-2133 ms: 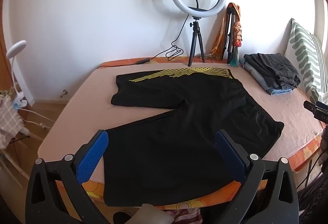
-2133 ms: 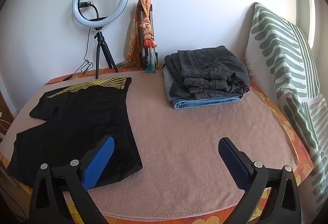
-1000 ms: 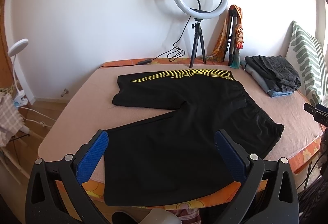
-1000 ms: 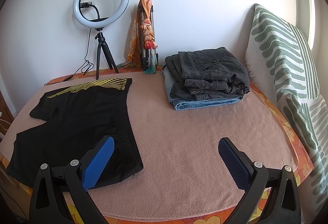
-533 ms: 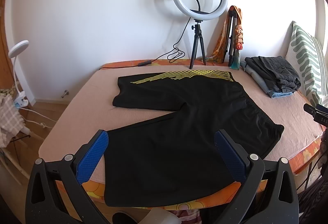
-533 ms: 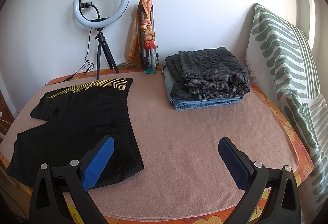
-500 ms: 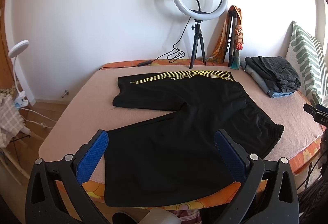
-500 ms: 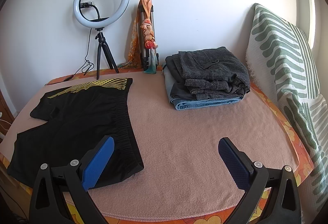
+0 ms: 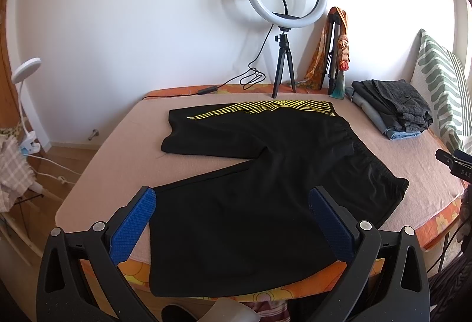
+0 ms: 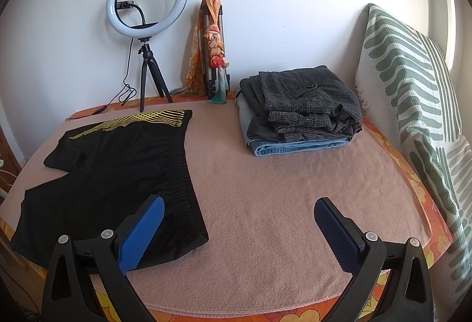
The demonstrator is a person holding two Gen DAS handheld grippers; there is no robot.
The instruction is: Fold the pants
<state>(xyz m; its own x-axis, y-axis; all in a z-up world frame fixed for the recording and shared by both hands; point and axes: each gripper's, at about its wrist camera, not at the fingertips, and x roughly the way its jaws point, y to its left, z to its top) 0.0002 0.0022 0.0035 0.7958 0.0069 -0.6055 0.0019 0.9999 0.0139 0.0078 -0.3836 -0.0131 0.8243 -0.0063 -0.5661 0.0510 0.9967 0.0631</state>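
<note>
Shorts: black pair with yellow stripes [image 9: 265,174] spread flat on the bed [image 10: 280,204], both legs apart, waistband toward the pillow side.
Left tool [image 9: 231,223]: released, jaws wide, poised above the near leg hem, touching nothing.
Right tool [image 10: 237,229]: released, jaws wide, near the waistband corner, holding nothing.
Done pile: folded grey and denim garments [image 10: 301,112] stacked well apart from the shorts.
Progress: no fold made on this pair; all folds remain.
Next, likely: grip hem and waistband, bring one leg over the other.
</note>
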